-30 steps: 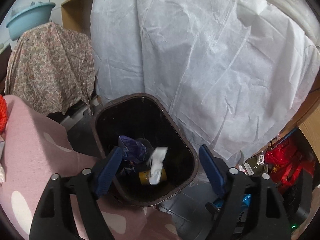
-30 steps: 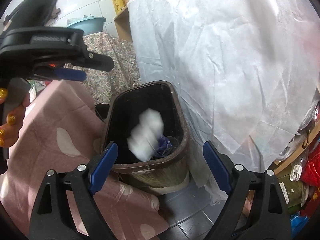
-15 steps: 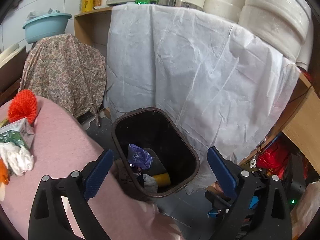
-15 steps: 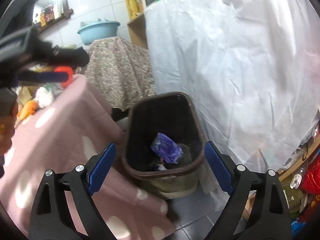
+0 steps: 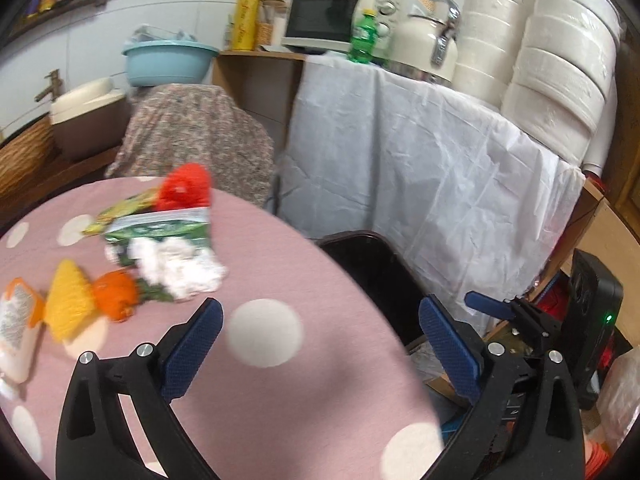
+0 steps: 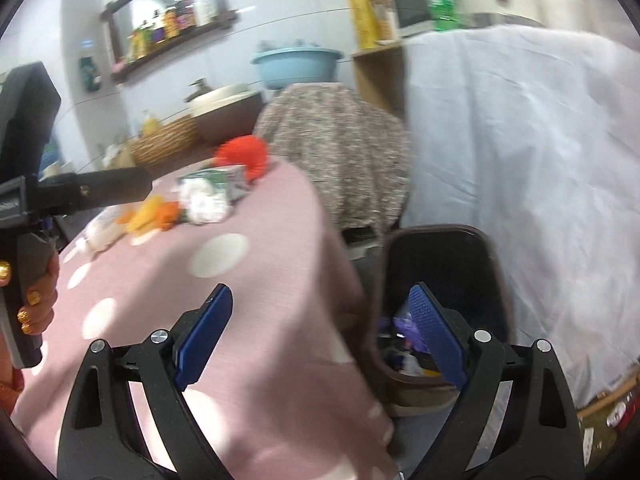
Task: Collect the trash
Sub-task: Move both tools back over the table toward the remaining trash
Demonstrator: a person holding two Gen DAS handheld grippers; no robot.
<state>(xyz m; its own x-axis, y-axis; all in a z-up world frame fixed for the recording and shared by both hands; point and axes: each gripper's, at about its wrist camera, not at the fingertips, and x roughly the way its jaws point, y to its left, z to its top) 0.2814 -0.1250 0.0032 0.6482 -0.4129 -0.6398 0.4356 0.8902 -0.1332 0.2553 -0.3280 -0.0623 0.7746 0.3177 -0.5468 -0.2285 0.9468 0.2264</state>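
Both of your grippers have swung up and away from the dark brown trash bin (image 6: 440,264) since a second ago, when white paper was dropping into it, and the pink polka-dot tablecloth (image 5: 260,380) now fills the lower left of each view. Your left gripper (image 5: 320,344) hangs over the cloth's edge with its blue pads (image 5: 192,348) spread wide and its jaws opening, nothing between them. Your right gripper (image 6: 320,336) is also spread wide and empty, one pad over the cloth and the other in front of the bin's mouth. Inside the bin, seen from the right wrist, lie a purple wrapper (image 6: 402,322) and a scrap of white paper (image 6: 412,364) (the rest down there is too dark to name). On the table the remaining litter sits in a loose cluster well ahead of your left gripper: a crumpled white tissue wad (image 5: 176,268), a green-and-white packet (image 5: 160,228) just behind and touching it, a fuzzy red ball (image 5: 186,186) at the far edge, and an orange lump (image 5: 116,294) beside a yellow one (image 5: 68,304); all are blurred. Your left hand (image 6: 38,300), nails painted gold, grips the left tool's handle at the edge of the right wrist view. A white sheet (image 5: 420,168) drapes the counter behind the bin, with a microwave (image 5: 332,18) and a green bottle (image 5: 364,38) on top.
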